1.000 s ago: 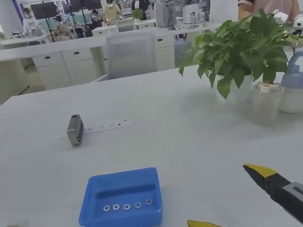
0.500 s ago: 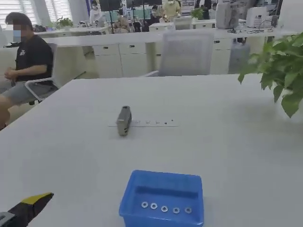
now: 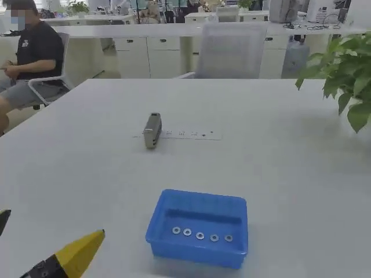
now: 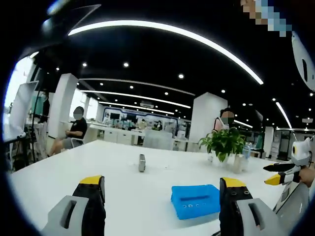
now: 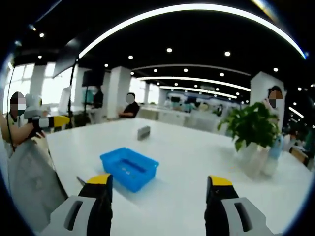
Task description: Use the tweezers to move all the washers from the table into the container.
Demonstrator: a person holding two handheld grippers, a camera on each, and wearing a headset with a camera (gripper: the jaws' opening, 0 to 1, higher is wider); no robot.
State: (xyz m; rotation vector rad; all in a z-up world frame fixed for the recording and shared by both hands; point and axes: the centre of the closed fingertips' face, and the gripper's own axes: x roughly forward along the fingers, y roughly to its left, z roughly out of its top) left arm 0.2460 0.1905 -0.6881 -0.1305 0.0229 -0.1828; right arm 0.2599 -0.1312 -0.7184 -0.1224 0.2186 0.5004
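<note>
Blue container point(image 3: 192, 250) holds five washers point(image 3: 200, 236) in one row — left gripper point(image 4: 161, 183) and right gripper point(image 5: 159, 180) both gape, empty.

Head view downward, gripper views low, sharing container point(image 3: 194, 250)

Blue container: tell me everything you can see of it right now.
The container is a shallow, rectangular, open-topped tray in bright blue, plastic by the look of it, with low walls and rounded corners. It sits upright and flat on the pale table, towards the near edge, slightly skewed to it. Five small silvery washers lie flat on its floor in a neat row along the near wall. Apart from the table beneath it and the washers inside it, nothing touches it.
</note>
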